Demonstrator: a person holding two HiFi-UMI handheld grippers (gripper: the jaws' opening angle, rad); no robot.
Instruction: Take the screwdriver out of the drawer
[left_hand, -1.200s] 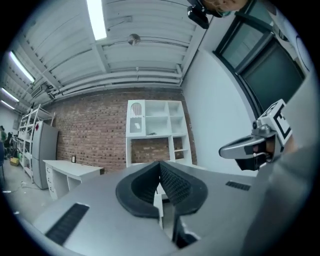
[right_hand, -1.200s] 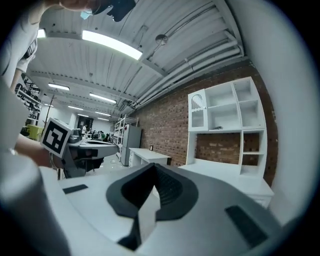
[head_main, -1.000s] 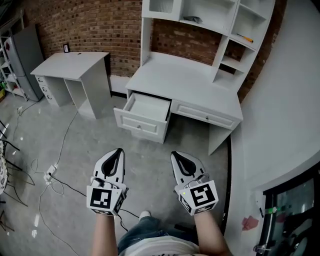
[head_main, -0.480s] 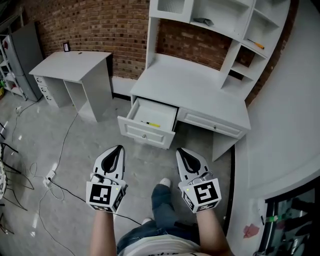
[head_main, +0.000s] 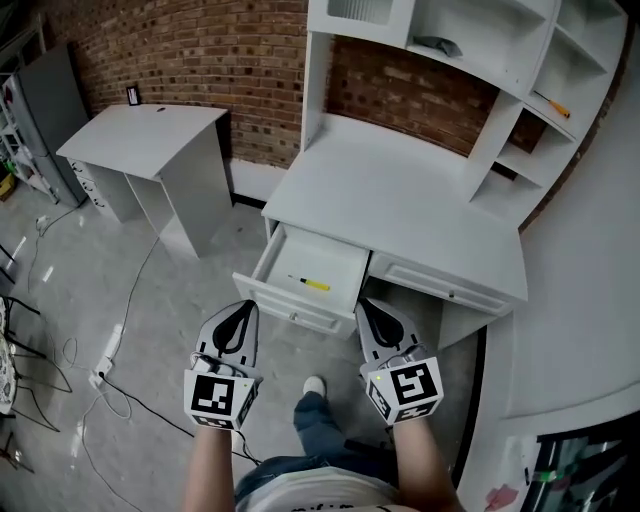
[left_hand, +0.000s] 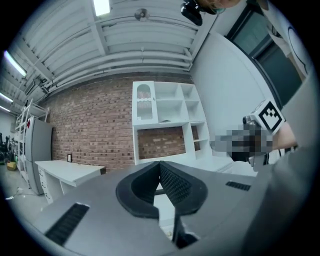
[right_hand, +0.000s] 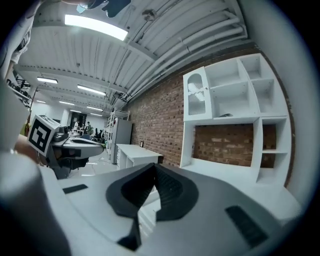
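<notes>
A small screwdriver (head_main: 309, 284) with a yellow handle lies inside the open left drawer (head_main: 283, 309) of the white desk (head_main: 400, 205). My left gripper (head_main: 242, 306) is shut and empty, its tips just in front of the drawer's left front corner. On the other side my right gripper (head_main: 364, 303) is shut too, with nothing in it, tips at the drawer's right front corner. Both point level toward the desk. In the left gripper view the jaws (left_hand: 160, 163) meet at the tips; the right gripper view shows the same (right_hand: 153, 165).
A hutch with open shelves (head_main: 470, 60) rises over the desk against the brick wall. A second white desk (head_main: 145, 135) stands at the left. Cables (head_main: 110, 350) trail over the grey floor. The person's foot (head_main: 314, 386) is below the drawer. A white wall curves along the right.
Both grippers have moved forward up to the drawer's front. The desk now lies closer, and the screwdriver in the drawer has come into sight.
</notes>
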